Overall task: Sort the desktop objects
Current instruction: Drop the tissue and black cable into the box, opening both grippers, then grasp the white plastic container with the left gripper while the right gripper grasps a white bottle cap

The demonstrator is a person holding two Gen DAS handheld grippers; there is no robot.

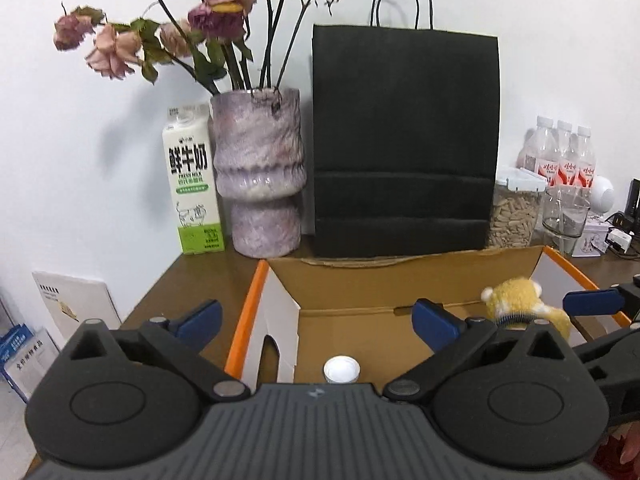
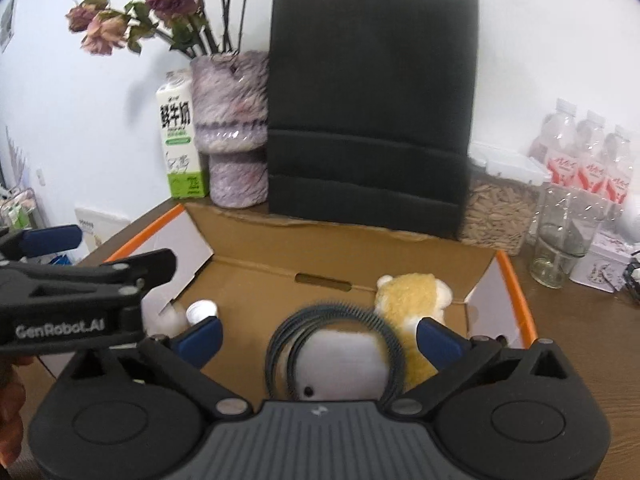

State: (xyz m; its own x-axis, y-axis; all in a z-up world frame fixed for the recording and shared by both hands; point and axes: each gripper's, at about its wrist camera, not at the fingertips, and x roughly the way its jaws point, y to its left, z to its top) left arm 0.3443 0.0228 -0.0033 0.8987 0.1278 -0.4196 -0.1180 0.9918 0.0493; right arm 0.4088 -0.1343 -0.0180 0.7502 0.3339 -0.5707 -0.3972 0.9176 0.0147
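Both the left gripper (image 1: 318,318) and right gripper (image 2: 318,336) gape wide, empty, over the open brown cardboard box (image 2: 256,240), with the coiled grey cable (image 2: 332,316) just below the right one, so dropping looks done; next, fetch something else.

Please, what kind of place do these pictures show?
Probably a desk or side table in a home or small office, set against a white wall. A vase of wilted roses, a milk carton and a black paper bag stand behind an open cardboard box holding small items.
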